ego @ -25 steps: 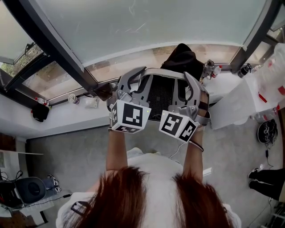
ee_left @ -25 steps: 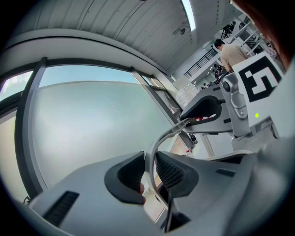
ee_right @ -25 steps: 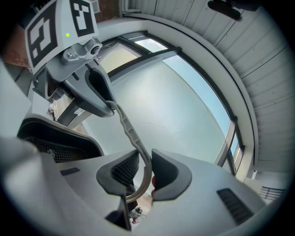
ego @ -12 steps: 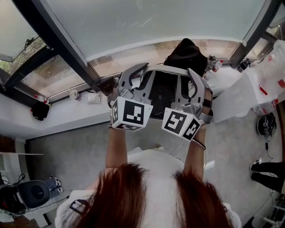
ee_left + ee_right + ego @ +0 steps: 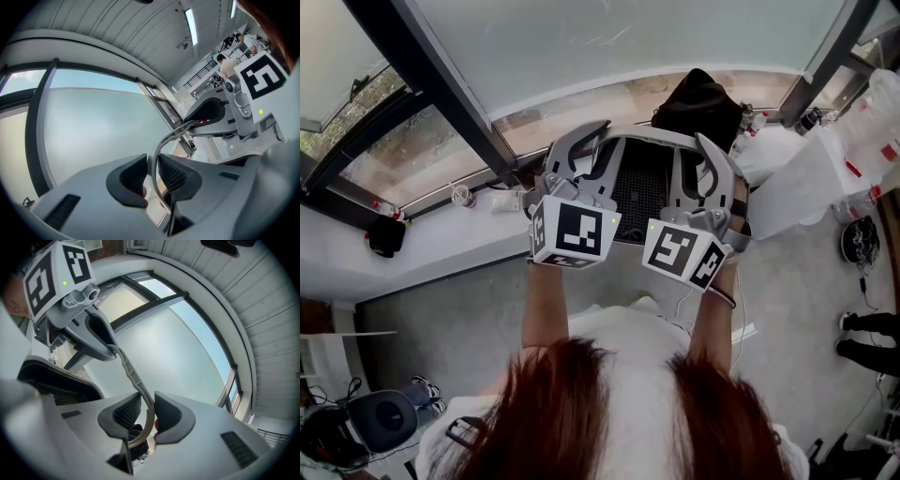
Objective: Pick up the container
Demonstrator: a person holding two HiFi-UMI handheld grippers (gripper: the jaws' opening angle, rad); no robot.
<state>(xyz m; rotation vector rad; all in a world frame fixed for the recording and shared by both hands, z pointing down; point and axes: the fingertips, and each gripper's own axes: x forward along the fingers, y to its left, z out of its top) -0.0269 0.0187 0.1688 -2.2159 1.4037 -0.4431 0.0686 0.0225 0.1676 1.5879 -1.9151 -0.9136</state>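
The container (image 5: 642,192) is a basket with a grey rim (image 5: 652,139) and black mesh walls, held up in the air in front of the window. My left gripper (image 5: 574,167) is shut on the rim's left side and my right gripper (image 5: 714,176) on its right side. In the left gripper view the thin grey rim (image 5: 161,140) runs between the ribbed pads of the left gripper (image 5: 151,174). The right gripper (image 5: 146,414) pinches the rim (image 5: 133,378) the same way, and the mesh wall (image 5: 51,386) shows at the left.
A black bag (image 5: 698,101) and bottles (image 5: 757,116) sit on the white window ledge (image 5: 441,246) behind the container. A dark window post (image 5: 441,98) slants at the left. White plastic sheeting (image 5: 811,192) lies at the right; a small cup (image 5: 464,195) stands on the ledge.
Both grippers have moved level with the container still held between them. The ledge, the black bag and the things on the floor have shifted in the head view. The grips look unchanged.
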